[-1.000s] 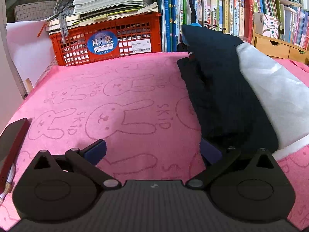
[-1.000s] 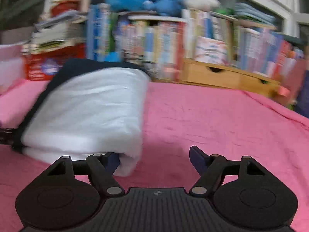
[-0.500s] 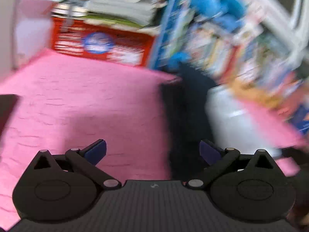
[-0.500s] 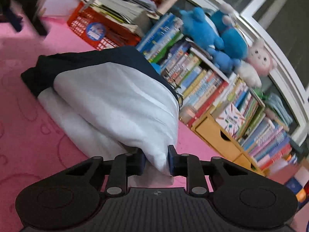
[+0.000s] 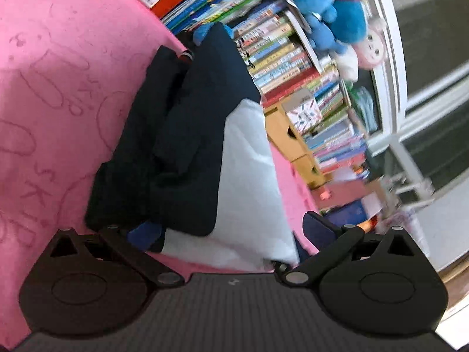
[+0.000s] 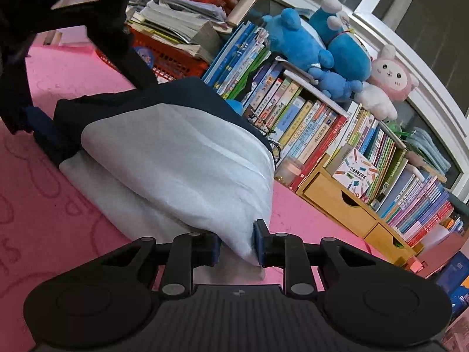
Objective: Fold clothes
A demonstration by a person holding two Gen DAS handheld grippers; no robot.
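On pink blanket: R gripper fingers now pinching shirt (L gripper fingers still spread).

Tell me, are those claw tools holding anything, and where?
The right gripper pinches the folded garment at its near white edge. The left gripper is open around it, holding nothing.

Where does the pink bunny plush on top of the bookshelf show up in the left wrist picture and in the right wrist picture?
Left wrist view: the pink bunny plush is at upper right, tilted, just right of the blue plush toys.
Right wrist view: it is at upper right, upright on the books, again right of the blue plush toys.
Shared landmark: the yellow wooden drawer unit below the books.
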